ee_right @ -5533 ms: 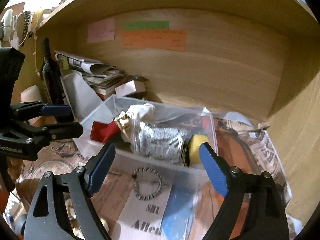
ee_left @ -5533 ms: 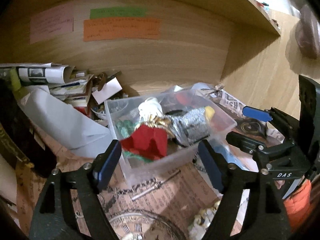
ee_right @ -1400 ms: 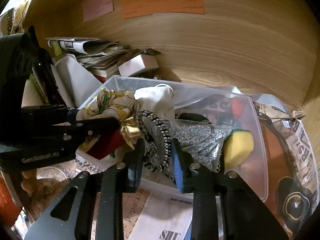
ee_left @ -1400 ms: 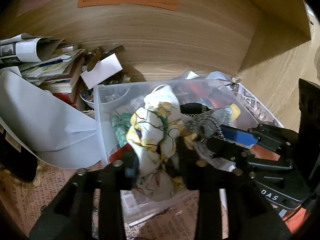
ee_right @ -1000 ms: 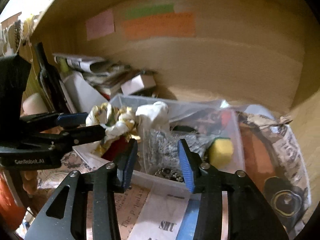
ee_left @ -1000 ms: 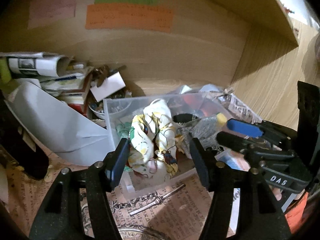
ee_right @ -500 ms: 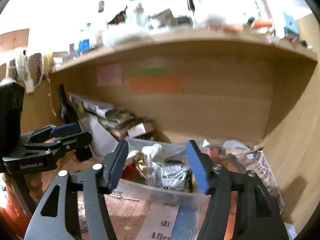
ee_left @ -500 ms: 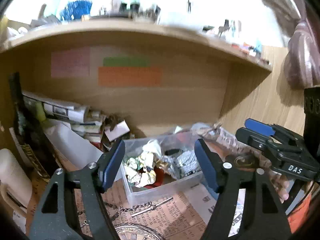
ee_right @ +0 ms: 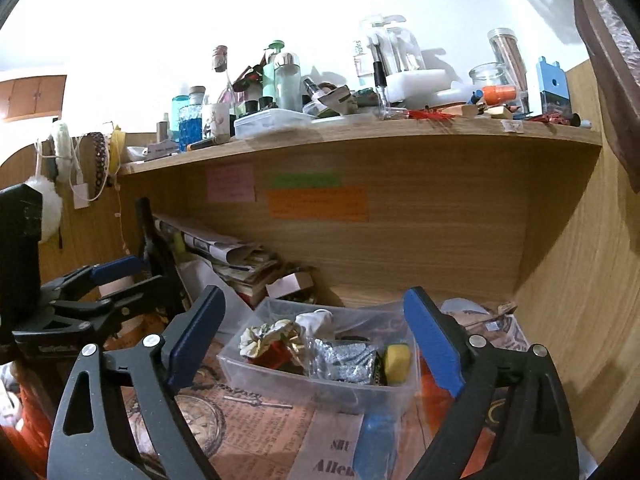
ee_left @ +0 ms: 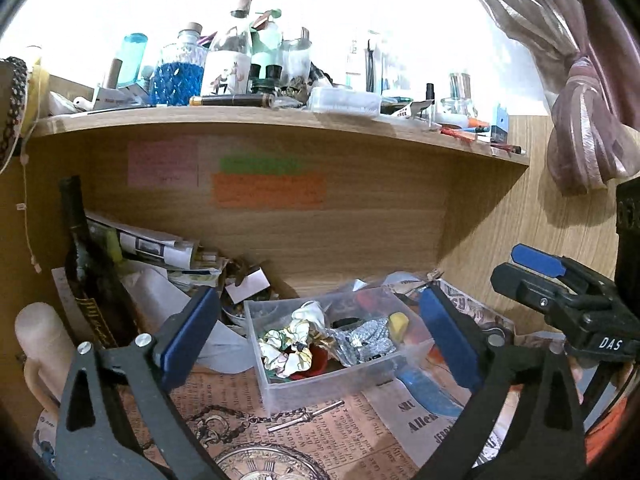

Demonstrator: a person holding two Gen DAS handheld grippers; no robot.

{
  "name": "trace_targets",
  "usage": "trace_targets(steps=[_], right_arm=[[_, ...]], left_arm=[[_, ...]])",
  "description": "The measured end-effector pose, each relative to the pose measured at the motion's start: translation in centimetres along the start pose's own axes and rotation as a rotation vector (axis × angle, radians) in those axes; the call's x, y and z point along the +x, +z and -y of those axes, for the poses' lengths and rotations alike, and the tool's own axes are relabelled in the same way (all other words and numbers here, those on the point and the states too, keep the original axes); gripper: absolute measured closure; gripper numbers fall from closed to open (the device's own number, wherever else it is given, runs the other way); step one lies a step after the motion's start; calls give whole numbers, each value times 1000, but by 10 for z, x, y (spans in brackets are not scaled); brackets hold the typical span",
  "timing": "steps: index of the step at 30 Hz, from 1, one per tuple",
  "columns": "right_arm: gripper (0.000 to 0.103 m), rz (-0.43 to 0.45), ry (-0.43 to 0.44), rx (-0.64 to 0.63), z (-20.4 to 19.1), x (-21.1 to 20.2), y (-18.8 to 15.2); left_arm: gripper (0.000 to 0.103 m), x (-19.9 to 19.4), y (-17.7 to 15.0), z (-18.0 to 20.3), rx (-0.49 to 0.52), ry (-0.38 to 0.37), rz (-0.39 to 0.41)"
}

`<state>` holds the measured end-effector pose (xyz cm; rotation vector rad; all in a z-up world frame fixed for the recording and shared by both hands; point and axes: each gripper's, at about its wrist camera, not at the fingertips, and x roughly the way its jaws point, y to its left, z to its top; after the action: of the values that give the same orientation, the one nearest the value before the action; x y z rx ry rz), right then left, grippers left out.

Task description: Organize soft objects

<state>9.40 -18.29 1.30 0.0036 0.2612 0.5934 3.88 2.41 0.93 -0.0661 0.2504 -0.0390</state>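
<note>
1. Left gripper [ee_left: 316,340]: jaws spread wide, nothing between them. It hangs well back from the clear plastic bin [ee_left: 320,380], which is framed between its blue pads.
2. Right gripper [ee_right: 314,334]: likewise wide open and empty, held clear of the bin [ee_right: 316,384] on the near side.
3. The soft objects lie inside the bin: a floral fabric bundle [ee_left: 286,350] at the left, touching a white cloth [ee_left: 308,312] behind it, a silver-grey knit piece [ee_left: 366,338] in the middle, and a yellow sponge-like piece [ee_left: 398,322] at the right.
4. Judgement: the items appear gathered, and both tools stand withdrawn. Any further tidying calls for a slow approach from above, closing on one item only, since the pieces overlap and one may drag a neighbour out.
5. A red item [ee_left: 316,360] shows only in part beneath the floral bundle; I cannot tell what it is.
6. The bin's far-right contents are blurred behind the plastic wall.
7. The notes [ee_right: 318,202] on the back panel are illegible.
8. The paper-covered desk [ee_left: 340,440] is cut off at the lower edge by both gripper bodies.
</note>
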Motion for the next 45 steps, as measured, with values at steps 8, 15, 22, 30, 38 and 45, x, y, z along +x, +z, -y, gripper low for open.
trace_targets(steps=[8, 15, 22, 30, 38, 45], right_arm=[[2, 13, -19, 3, 0, -4, -3], [1, 13, -23, 9, 2, -4, -3], [0, 14, -22, 4, 1, -3, -3], [0, 14, -23, 3, -1, -3, -3], [0, 13, -17, -3, -3, -3, -3], [0, 13, -16, -4, -3, -3, -3]], left_arm=[[1, 0, -2, 4, 15, 6, -3], [0, 1, -3, 3, 12, 5, -8], [0, 2, -4, 5, 13, 12, -11], [0, 3, -5, 5, 12, 13, -16], [0, 4, -5, 3, 19, -7, -18], [0, 3, -5, 4, 33, -9, -13]])
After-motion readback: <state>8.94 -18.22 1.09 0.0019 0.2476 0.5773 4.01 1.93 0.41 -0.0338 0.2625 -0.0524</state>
